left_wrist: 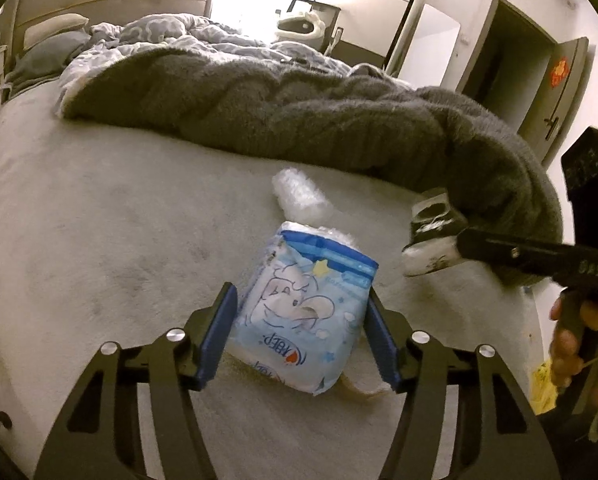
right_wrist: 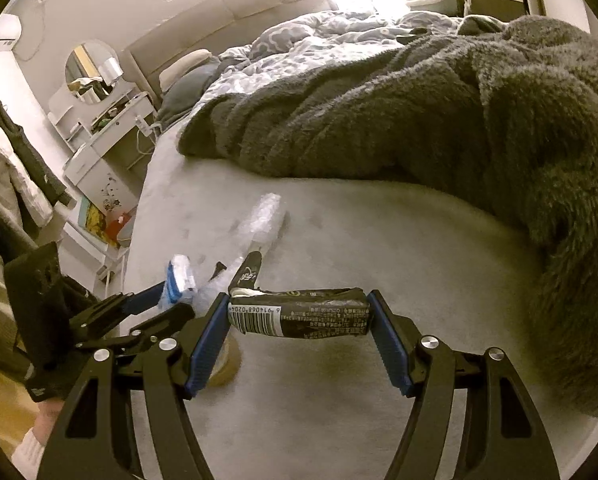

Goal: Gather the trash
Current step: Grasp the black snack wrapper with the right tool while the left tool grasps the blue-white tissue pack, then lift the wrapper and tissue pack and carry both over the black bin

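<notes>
Pale grey bedding fills the left wrist view, with a dark grey fleece blanket behind; the left gripper has its blue pads against both sides of a soft, light blue-and-white printed plastic pack lying on the bed, a crinkly clear bubble-wrap roll just beyond it. From the right wrist view over the same bed, the right gripper pinches a flattened black carton with a barcode by its two ends, clear of the sheet. Both items look light and crushable, so a grip across the middle suits them.
</notes>
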